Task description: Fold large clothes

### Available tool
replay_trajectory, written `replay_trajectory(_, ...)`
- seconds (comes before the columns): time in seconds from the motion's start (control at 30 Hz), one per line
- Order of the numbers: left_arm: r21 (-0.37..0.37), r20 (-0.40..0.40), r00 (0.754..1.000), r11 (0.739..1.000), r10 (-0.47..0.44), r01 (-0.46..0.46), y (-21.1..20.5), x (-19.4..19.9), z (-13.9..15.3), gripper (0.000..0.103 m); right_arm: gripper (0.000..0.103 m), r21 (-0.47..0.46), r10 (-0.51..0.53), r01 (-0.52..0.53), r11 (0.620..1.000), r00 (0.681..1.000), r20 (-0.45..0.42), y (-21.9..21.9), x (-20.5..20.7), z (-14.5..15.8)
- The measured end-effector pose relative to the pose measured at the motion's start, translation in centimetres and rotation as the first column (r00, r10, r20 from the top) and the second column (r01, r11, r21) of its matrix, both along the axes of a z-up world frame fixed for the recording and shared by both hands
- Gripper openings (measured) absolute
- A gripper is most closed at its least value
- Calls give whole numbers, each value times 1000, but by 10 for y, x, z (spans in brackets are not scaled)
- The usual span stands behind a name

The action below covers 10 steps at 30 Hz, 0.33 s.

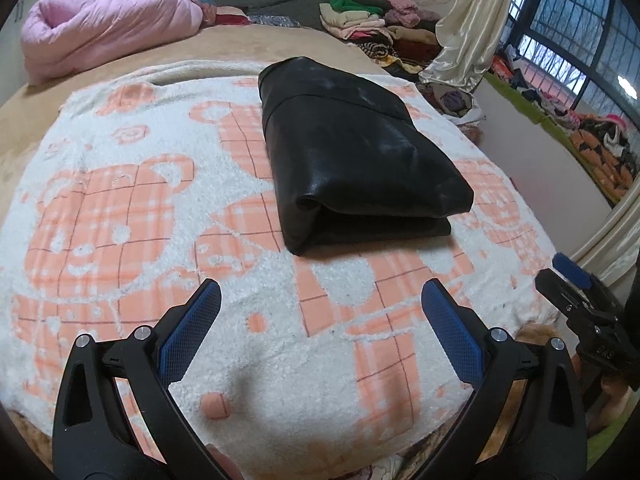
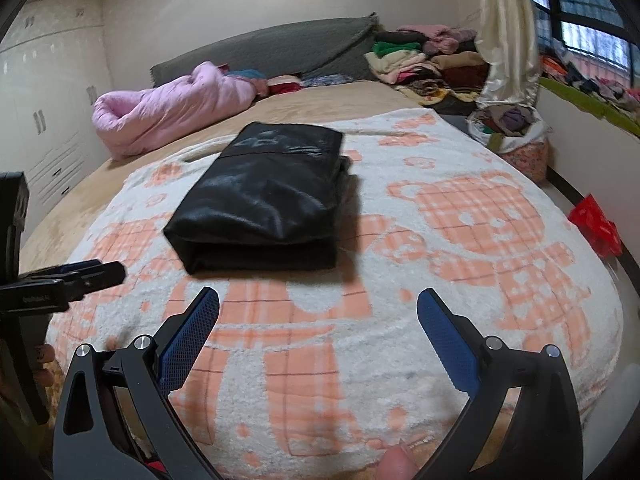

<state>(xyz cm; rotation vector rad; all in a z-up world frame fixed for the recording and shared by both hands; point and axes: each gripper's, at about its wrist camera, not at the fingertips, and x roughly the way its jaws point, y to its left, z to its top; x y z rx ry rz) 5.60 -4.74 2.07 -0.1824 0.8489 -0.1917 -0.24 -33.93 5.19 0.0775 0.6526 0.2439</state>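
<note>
Nearest camera: left gripper (image 1: 320, 300) fingers spread wide, holding nothing, above white-orange bear blanket (image 1: 120, 208). Right gripper (image 2: 318, 308) likewise wide apart, nothing held, hovering over near blanket edge. Bare blanket between both grippers and garment. Mid-bed: black folded garment (image 1: 352, 152), neat rectangle, folded edge facing grippers, flat on blanket, well apart from both grippers. Bare blanket on both sides of it. Far: pink quilt (image 1: 104, 28) at left by headboard (image 2: 260, 48), clothes pile (image 2: 420, 60) at far right, curtain (image 2: 504, 28) beside window.
</note>
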Motion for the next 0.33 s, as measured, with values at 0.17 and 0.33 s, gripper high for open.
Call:
replay_trajectory(0.17, -19, -11, 995, 995, 101, -101, 43, 14, 0, 94, 99, 45, -170, 170, 984, 985, 6, -57, -8, 0)
replay_trajectory(0.33, 59, -41, 960, 960, 278, -275, 143, 28, -4, 94, 99, -6, -524, 525, 851, 851, -25, -184, -34, -18)
